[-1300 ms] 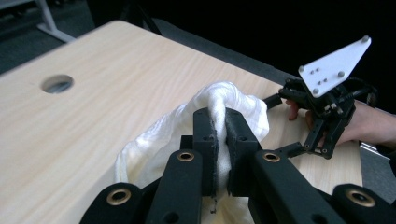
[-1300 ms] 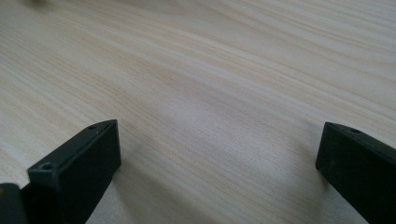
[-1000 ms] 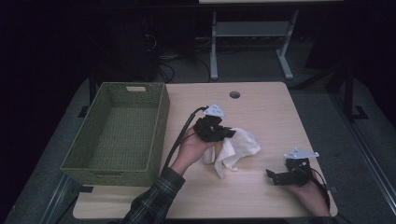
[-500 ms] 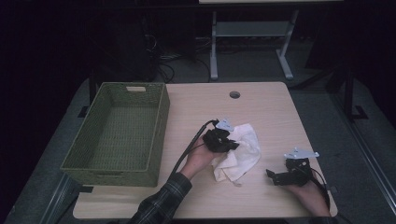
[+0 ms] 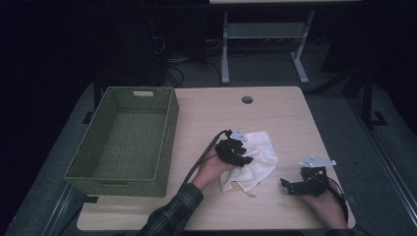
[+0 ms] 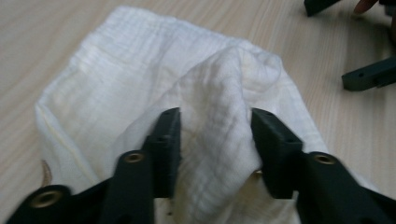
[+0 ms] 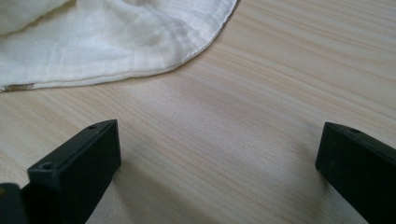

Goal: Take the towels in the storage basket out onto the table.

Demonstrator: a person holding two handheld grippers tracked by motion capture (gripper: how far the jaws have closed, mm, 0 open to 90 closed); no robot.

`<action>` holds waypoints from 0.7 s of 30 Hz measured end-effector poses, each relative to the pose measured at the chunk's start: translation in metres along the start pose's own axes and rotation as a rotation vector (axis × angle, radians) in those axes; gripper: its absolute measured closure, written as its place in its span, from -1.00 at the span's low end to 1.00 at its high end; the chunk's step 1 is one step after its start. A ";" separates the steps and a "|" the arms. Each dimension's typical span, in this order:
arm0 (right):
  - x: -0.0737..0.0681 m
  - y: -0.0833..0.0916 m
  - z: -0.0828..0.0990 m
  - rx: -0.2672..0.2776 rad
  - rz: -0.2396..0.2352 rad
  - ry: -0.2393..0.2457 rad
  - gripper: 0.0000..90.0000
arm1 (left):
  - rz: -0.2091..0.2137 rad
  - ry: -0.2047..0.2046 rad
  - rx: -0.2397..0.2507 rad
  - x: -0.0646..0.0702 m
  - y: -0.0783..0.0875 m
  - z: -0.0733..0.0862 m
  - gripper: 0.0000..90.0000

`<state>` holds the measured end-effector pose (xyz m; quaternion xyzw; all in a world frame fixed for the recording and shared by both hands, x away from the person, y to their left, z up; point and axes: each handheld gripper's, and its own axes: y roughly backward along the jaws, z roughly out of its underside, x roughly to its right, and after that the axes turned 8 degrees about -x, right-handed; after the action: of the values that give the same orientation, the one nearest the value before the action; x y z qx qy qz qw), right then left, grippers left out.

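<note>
The cloth lies crumpled on the table right of the basket, its long axis running from far-left to near-right. The left gripper pinches a raised fold of it between its jaws. The right gripper rests near the cloth's right edge, jaws spread wide over bare wood.

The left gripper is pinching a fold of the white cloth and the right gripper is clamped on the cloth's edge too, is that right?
Not quite. The left gripper does pinch a fold of the white cloth, but the right gripper holds nothing: the right gripper view shows its jaws wide apart over bare table, clear of the cloth's edge.
</note>
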<state>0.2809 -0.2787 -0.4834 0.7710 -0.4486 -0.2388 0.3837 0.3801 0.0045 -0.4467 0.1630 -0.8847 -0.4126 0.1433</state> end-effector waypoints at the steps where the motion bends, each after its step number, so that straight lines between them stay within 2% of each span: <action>1: 0.000 0.000 0.000 0.000 0.001 -0.001 -1.00 | -0.001 0.010 0.016 0.001 0.003 0.000 -0.01; 4: 0.000 0.000 0.000 0.000 0.000 -0.002 -1.00 | -0.013 -0.006 0.025 0.001 0.017 0.001 -0.20; 5: 0.000 0.000 0.000 0.002 0.002 0.002 -1.00 | -0.015 0.000 0.034 0.001 0.022 0.002 -0.25; 11: 0.000 0.001 0.000 -0.005 -0.002 0.001 -0.99 | -0.043 0.021 0.042 -0.003 0.045 0.011 -0.31; 15: -0.002 0.005 0.000 0.008 -0.028 0.018 -0.66 | -0.069 0.041 0.049 -0.004 0.058 0.026 -0.31; 17: -0.003 0.007 -0.001 0.016 -0.039 0.010 -0.63 | -0.079 0.044 0.050 -0.005 0.064 0.032 -0.31; 21: -0.010 0.012 -0.002 0.059 -0.087 0.013 -0.43 | -0.091 0.066 0.064 -0.006 0.071 0.042 -0.31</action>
<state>0.2715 -0.2727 -0.4717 0.8023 -0.4191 -0.2369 0.3530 0.3569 0.0783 -0.4179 0.2209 -0.8840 -0.3844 0.1481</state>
